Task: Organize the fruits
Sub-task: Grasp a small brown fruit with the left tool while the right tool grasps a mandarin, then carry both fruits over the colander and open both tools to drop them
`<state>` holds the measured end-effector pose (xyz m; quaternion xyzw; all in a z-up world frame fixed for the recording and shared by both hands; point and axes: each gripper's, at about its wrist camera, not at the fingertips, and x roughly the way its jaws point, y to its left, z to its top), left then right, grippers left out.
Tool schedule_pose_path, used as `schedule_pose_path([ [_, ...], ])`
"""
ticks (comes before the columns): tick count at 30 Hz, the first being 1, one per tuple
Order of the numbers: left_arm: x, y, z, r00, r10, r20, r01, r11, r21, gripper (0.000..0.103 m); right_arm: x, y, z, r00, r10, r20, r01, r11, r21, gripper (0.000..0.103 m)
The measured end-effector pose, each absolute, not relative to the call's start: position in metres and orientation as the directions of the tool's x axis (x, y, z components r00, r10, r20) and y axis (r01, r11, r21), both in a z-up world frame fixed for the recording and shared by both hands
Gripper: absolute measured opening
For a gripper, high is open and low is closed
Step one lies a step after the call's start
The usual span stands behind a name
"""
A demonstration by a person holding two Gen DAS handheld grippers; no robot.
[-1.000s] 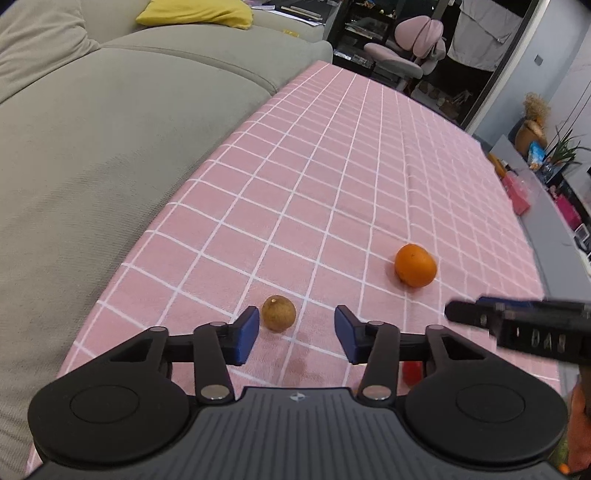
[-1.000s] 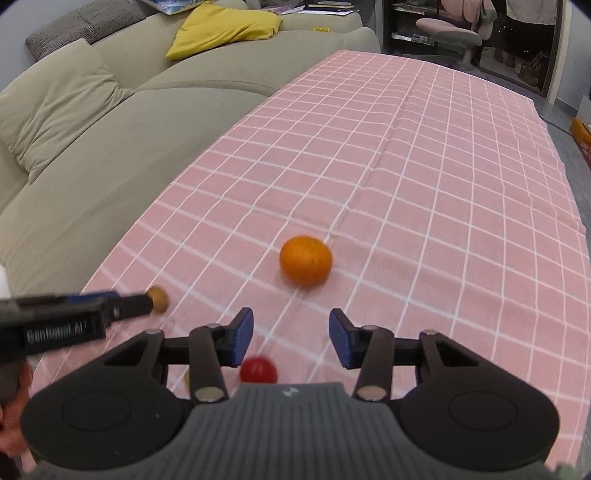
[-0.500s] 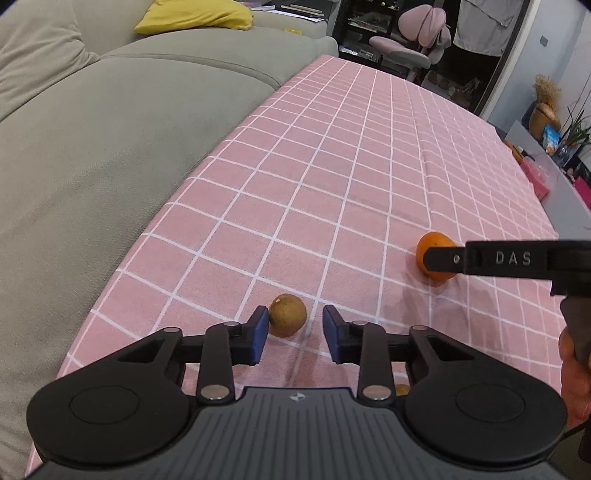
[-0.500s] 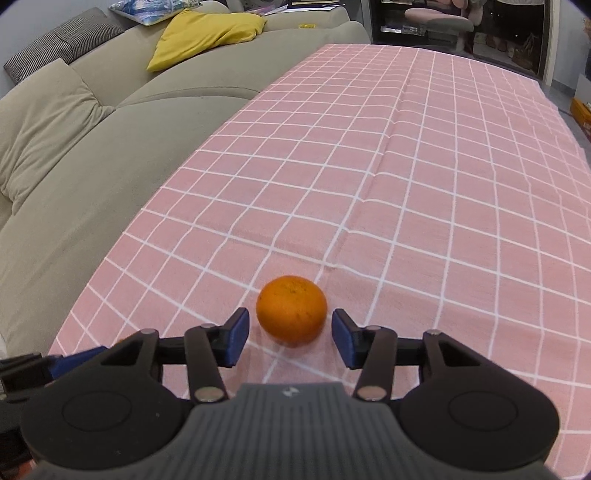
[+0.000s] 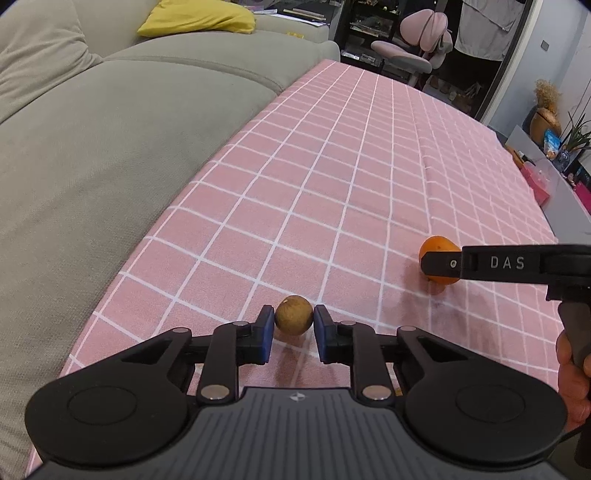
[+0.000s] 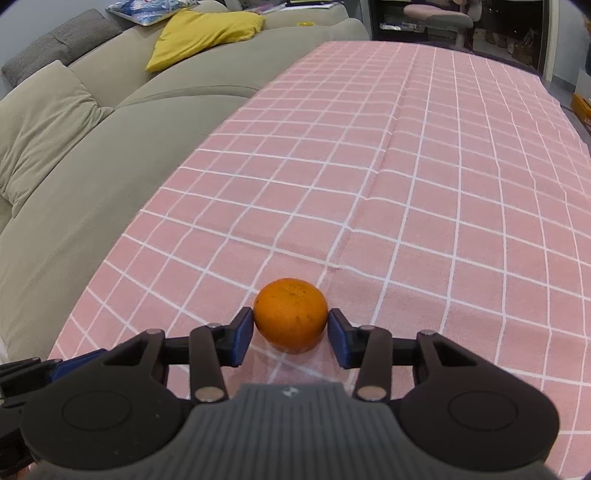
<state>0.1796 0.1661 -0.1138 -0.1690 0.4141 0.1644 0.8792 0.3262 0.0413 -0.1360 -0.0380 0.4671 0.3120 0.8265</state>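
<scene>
The small brown fruit sat on the pink checked cloth, low in the left wrist view at about 6 o'clock. The left gripper had just closed its jaws, and both blue pads pinched the brown fruit from its two sides. A grey sofa lay along the cloth at 9 o'clock, with a yellow cushion at 11 o'clock.

The orange sat on the same cloth, at about 3 o'clock in the left wrist view and at 6 o'clock in the right wrist view. The right gripper had just been closing. The orange was between its blue pads, and both pads touched its sides. A hand held that gripper's handle at 4 o'clock. A pink chair stood past the cloth at 1 o'clock.
</scene>
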Motion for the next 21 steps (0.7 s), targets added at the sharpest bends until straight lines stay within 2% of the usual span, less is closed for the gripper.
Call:
schedule_pose_path([
  [11, 0.167, 0.143, -0.068, 0.677, 0.115, -0.727, -0.367, 0.909, -0.198, 0.025, 0.277, 0.017, -0.080, 0.416, 0.521, -0.745, -0.572, 0.787, 0.231, 0.041],
  [21, 0.147, 0.114, -0.020, 0.746, 0.002, -0.666, -0.250, 0.928, -0.276, 0.025, 0.212, -0.038, -0.026, 0.455, 0.545, -0.704, -0.565, 0.788, 0.245, 0.041],
])
